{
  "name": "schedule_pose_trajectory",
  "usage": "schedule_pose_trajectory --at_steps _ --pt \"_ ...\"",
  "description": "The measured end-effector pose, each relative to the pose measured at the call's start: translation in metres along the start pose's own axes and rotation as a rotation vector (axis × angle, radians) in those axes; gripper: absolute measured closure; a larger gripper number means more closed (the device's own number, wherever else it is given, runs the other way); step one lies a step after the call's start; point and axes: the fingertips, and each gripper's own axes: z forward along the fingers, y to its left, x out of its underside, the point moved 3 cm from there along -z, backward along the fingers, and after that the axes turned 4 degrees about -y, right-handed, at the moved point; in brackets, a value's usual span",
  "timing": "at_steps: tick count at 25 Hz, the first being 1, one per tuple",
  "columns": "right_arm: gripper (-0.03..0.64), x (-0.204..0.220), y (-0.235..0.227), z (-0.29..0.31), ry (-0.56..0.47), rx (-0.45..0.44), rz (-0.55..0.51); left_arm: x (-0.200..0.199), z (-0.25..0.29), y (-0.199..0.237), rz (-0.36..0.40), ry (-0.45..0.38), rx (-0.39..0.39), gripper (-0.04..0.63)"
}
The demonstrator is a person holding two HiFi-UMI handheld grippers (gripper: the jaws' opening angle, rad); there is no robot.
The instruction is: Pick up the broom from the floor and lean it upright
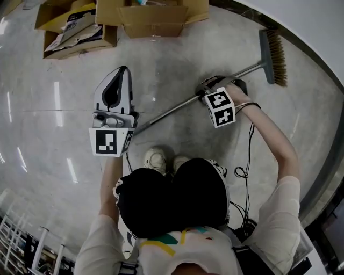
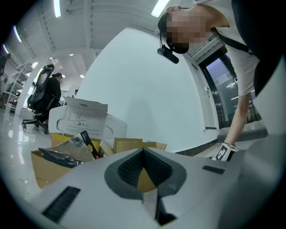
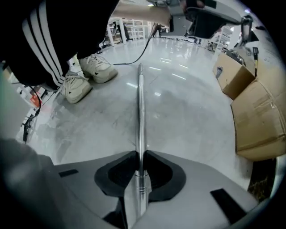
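Note:
The broom lies flat on the grey floor, its brown bristle head (image 1: 275, 56) near the wall at upper right and its metal handle (image 1: 177, 106) running down-left toward my feet. My right gripper (image 1: 208, 89) points steeply down and is shut on the handle (image 3: 140, 107) partway along it. In the right gripper view both pads (image 3: 140, 159) press on the shiny tube. My left gripper (image 1: 122, 70) hovers level above the floor to the left of the handle's end, with its jaws (image 2: 143, 153) shut and nothing between them.
Open cardboard boxes (image 1: 75, 24) (image 1: 153, 16) stand on the floor ahead, also visible in the left gripper view (image 2: 67, 156). A white wall with a dark baseboard (image 1: 317, 59) curves along the right. The person's shoes (image 1: 156, 159) and a black cable (image 1: 247, 161) are close by.

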Motion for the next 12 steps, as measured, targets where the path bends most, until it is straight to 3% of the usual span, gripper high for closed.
schedule_pose_trajectory --at_steps 4,12 --pt "0.535 -0.006 -0.010 -0.031 -0.074 0.073 0.109 -0.036 0.014 0.006 0.026 -0.036 -0.003 0.549" --pt "0.535 -0.011 -0.088 -0.189 -0.329 0.465 0.482 -0.195 0.016 0.036 0.131 -0.225 -0.101 0.549"
